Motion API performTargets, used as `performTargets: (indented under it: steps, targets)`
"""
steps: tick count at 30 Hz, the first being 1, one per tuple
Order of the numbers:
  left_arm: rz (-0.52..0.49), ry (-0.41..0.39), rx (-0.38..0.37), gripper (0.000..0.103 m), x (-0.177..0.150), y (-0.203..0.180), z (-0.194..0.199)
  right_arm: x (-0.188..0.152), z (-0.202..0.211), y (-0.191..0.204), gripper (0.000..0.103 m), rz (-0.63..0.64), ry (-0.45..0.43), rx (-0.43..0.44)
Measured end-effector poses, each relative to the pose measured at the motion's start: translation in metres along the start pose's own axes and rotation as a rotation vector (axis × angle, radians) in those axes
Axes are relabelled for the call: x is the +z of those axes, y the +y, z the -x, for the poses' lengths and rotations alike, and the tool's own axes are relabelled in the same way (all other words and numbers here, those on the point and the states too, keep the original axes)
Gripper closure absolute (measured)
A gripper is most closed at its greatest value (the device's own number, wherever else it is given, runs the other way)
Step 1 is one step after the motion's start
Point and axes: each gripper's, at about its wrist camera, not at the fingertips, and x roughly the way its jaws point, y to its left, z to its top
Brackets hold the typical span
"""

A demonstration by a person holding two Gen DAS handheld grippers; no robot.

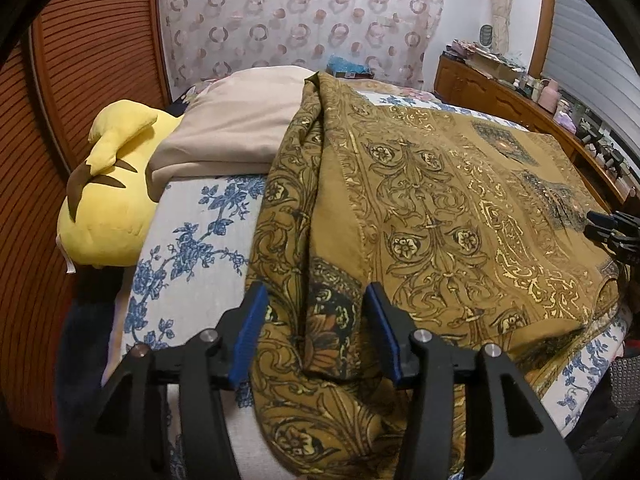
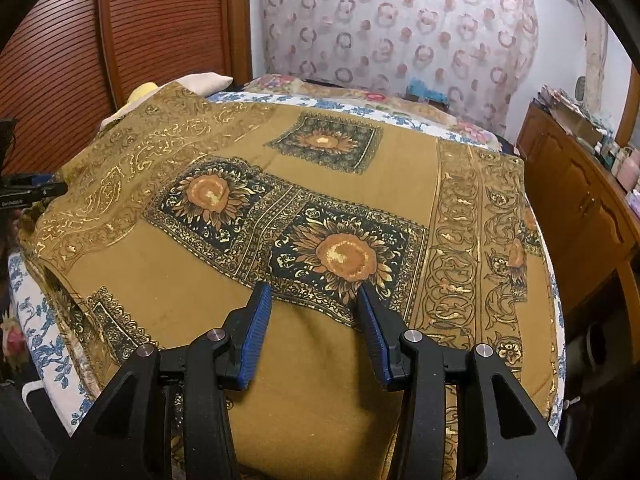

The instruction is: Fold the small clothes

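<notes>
A mustard-brown cloth (image 1: 440, 208) printed with gold scrolls and dark sunflower squares lies spread over the bed. Its left side is bunched into long folds. My left gripper (image 1: 315, 288) stands open over that bunched edge, one raised fold lying between the blue pads (image 1: 248, 336) without being pinched. It also shows as the left gripper (image 2: 32, 192) at the edge of the right wrist view. My right gripper (image 2: 313, 287) hovers open over the flat near part of the cloth (image 2: 168, 280), just short of a sunflower square, with nothing held. The right gripper (image 1: 612, 232) appears at the cloth's right side.
A yellow plush toy (image 1: 108, 208) and a beige pillow (image 1: 232, 136) lie at the bed's far left on a blue-flowered sheet (image 1: 192, 240). A wooden dresser (image 2: 580, 200) with clutter stands right of the bed. Slatted wooden doors (image 2: 160, 20) and a patterned curtain (image 2: 400, 20) are behind.
</notes>
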Motion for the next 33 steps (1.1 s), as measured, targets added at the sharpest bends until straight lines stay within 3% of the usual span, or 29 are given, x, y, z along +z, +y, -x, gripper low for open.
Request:
performTargets:
  steps: [13,26,31,33]
  targets:
    - [0.004,0.009,0.028,0.045,-0.003,0.007,0.0,0.0,-0.004,-0.001,0.053,-0.006,0.008,0.013]
    - [0.021,0.006,0.01,0.046,-0.008,0.013,0.002,-0.001,-0.004,-0.001,0.051,-0.009,0.007,0.017]
    - [-0.007,-0.005,-0.061,0.082,-0.01,0.009,0.006,-0.001,-0.004,-0.001,0.051,-0.009,0.007,0.017]
    - [-0.006,-0.003,-0.08,0.088,-0.01,0.008,0.006,-0.001,-0.004,-0.001,0.051,-0.009,0.007,0.017]
